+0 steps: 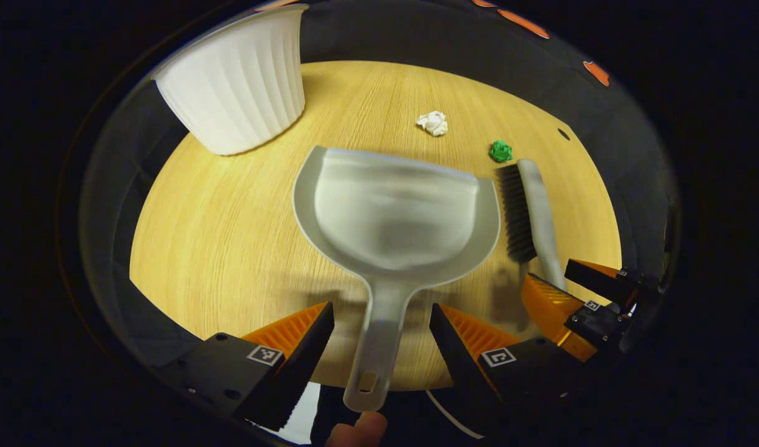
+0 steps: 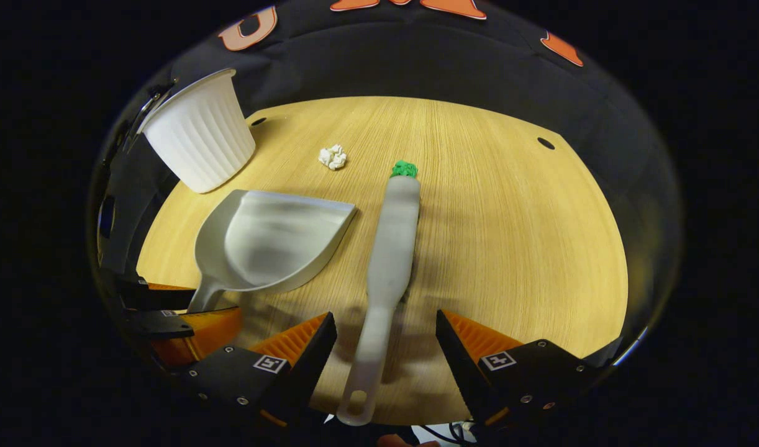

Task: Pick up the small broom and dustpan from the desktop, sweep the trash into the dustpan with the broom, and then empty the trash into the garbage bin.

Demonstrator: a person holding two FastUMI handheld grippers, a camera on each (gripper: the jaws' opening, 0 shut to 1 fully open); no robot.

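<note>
A: Left tongs (image 1: 381, 338) first?

B: Spread apart at the bottom of the left gripper view, one finger either side of the dustpan (image 1: 395, 217) handle, touching neither side. Pale grey, handle running down to the lower edge, pan opening toward the top of the frame.

A: And the right tongs (image 2: 386, 341)?

B: Also apart, at the bottom of the right gripper view, straddling the small broom (image 2: 389, 248) handle with a gap on both sides. Seen again at lower right of the left gripper view, beside the broom's handle end.

A: Broom lying how?

B: Flat on the desk (image 2: 510, 236), just right of the dustpan, bristles dark and turned toward the pan in the left gripper view.

A: Trash?

B: Green scrap (image 2: 404, 168) right at the broom's far tip, upper centre. White crumpled paper (image 2: 333, 157) farther left, apart from it and beyond the pan's mouth.

A: Bin?

B: White ribbed garbage bin (image 2: 196, 139), upper left in both views, standing on the desk near its edge.

A: Surface and room?

B: Light wood grain, round holes near the far corners. Black cloth wall behind, dim all round.
</note>
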